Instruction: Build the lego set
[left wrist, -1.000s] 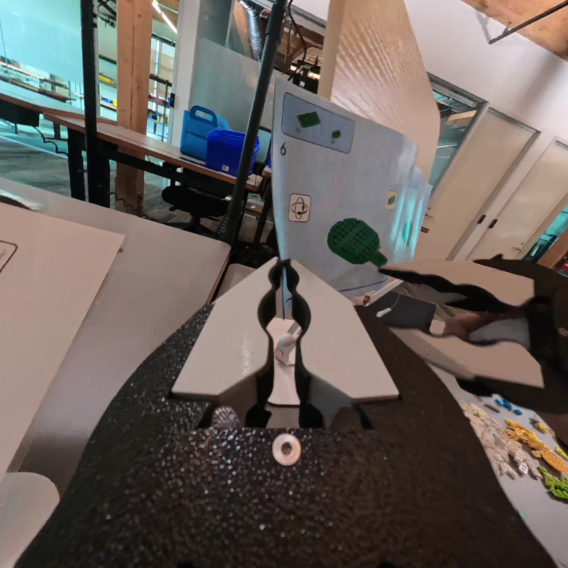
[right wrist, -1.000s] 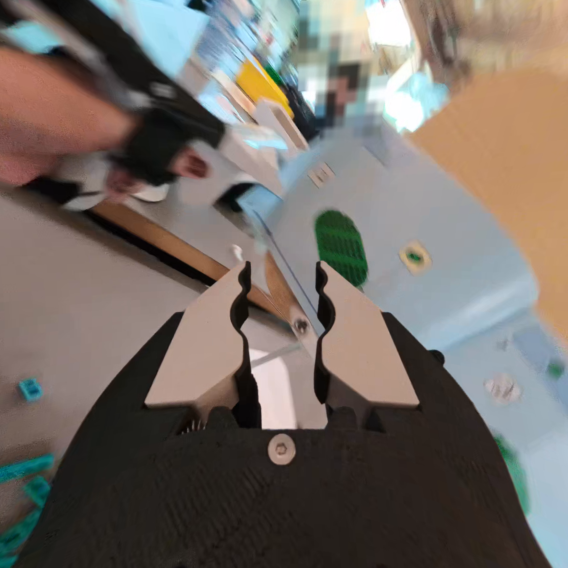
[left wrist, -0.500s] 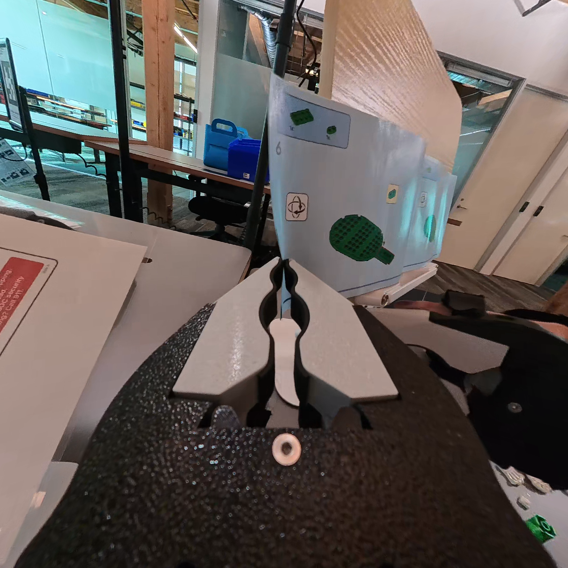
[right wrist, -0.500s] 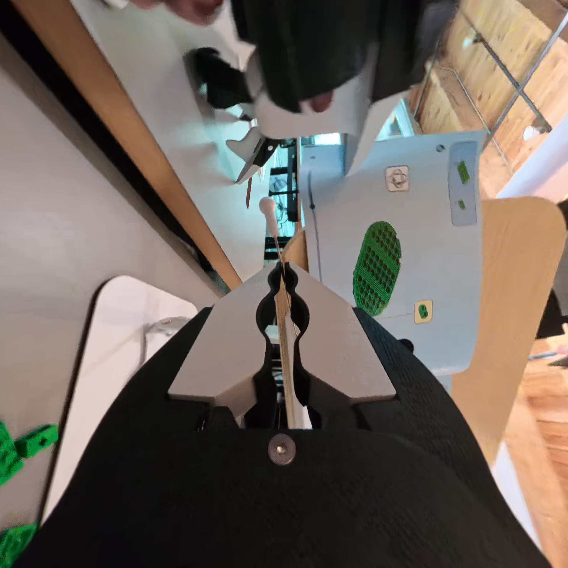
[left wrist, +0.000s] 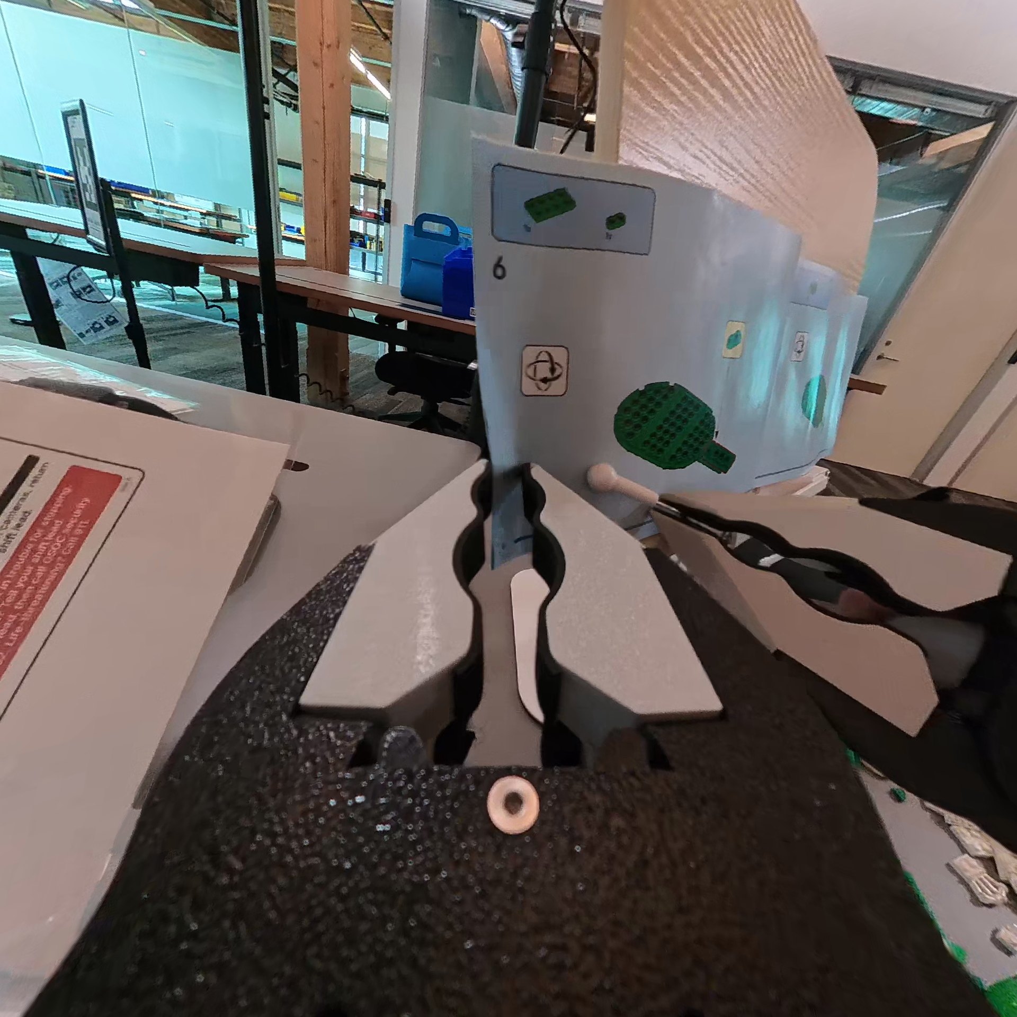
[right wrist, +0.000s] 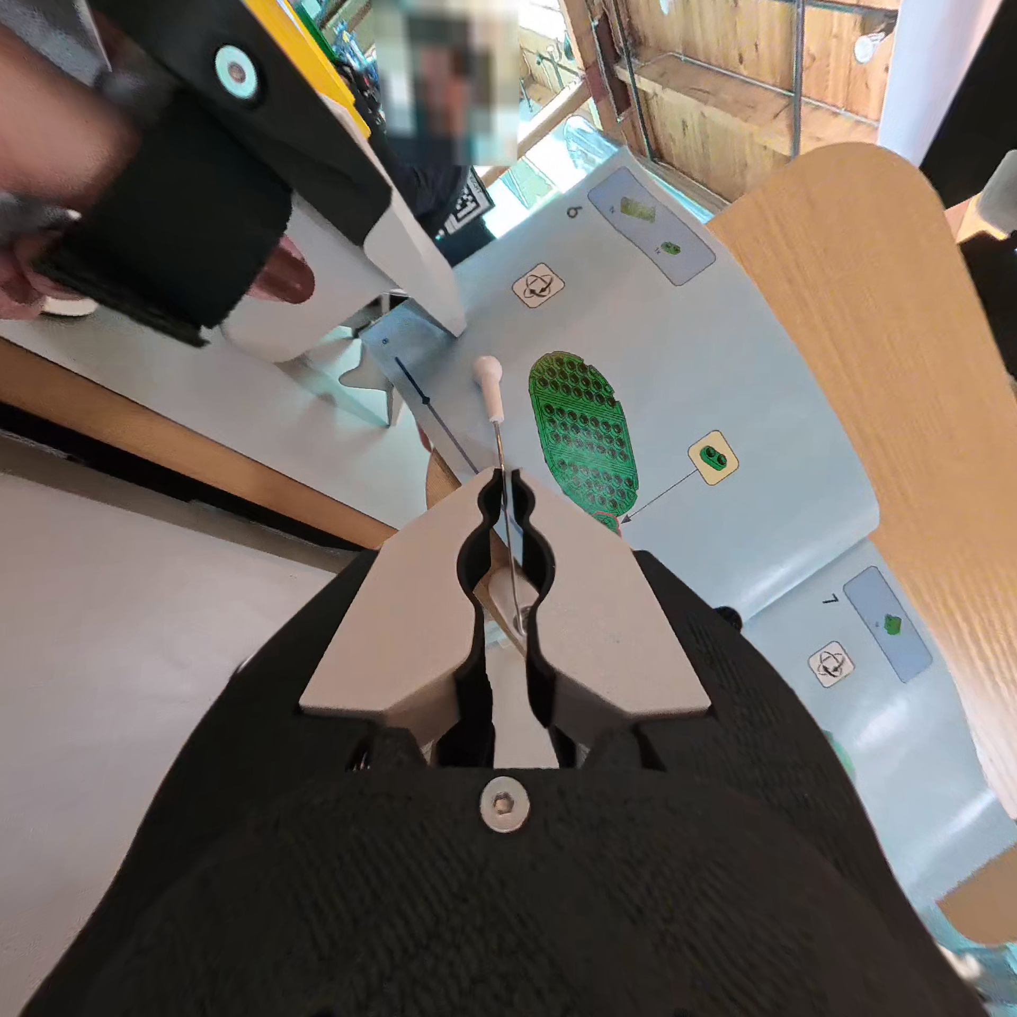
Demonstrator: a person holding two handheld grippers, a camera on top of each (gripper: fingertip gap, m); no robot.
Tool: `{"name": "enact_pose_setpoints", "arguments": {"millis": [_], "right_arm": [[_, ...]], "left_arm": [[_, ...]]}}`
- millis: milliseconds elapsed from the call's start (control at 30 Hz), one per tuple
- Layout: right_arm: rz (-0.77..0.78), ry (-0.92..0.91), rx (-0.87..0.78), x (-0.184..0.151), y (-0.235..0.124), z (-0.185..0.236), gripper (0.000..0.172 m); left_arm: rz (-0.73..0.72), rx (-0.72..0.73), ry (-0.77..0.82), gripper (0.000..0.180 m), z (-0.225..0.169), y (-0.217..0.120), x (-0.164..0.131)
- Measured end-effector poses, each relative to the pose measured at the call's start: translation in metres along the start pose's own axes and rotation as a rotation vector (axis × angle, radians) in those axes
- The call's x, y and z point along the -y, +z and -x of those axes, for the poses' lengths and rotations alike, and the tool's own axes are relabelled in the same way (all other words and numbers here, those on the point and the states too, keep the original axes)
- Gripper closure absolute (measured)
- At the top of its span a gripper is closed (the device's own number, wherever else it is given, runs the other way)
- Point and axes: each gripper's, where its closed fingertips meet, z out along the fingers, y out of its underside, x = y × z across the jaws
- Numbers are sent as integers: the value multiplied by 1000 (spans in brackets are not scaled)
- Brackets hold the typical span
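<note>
A pale blue instruction booklet (left wrist: 605,330) stands open on a wooden book stand (left wrist: 743,137). My left gripper (left wrist: 506,473) is at the page's lower left corner. Its jaws stand slightly apart and the page edge passes between them without being pressed. The right wrist view shows its fingers (right wrist: 407,247) at that same corner. My right gripper (right wrist: 506,473) is shut on the stand's thin metal page-holder arm (right wrist: 499,440), whose white knob (right wrist: 487,374) lies against the page beside the green plate drawing. The right gripper also shows in the left wrist view (left wrist: 660,503), with the knob (left wrist: 602,476) past its tips.
A white board with a red label (left wrist: 110,550) lies at the left. Loose grey and green bricks (left wrist: 985,875) lie at the lower right. A black pole (left wrist: 258,192) and blue bins (left wrist: 435,264) stand behind. A person's hand (right wrist: 55,137) holds the left gripper. The gap from one gripper's tips to the other's is roughly 6 cm.
My right gripper went from open to shut on the wire arm and swung its knob onto the page. My left jaws, shut on the page corner before, have parted a little.
</note>
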Motion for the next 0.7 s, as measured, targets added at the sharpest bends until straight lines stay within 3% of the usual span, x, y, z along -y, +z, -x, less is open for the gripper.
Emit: {"name": "enact_pose_setpoints", "arguments": {"millis": [100, 167, 233, 467, 700], "right_arm": [[-11, 2, 17, 5, -12, 1, 159], [-19, -3, 46, 9, -32, -1, 157], [-11, -11, 85, 8, -61, -4, 156], [106, 91, 161, -11, -200, -28, 146], [264, 185, 182, -36, -324, -11, 138]], "left_arm": [[-32, 29, -45, 141, 7, -2, 6], [-65, 46, -97, 111, 9, -2, 12], [-75, 68, -108, 95, 8, -1, 14], [-103, 80, -61, 76, -19, -11, 7], [-13, 36, 134, 78, -56, -62, -32]]}}
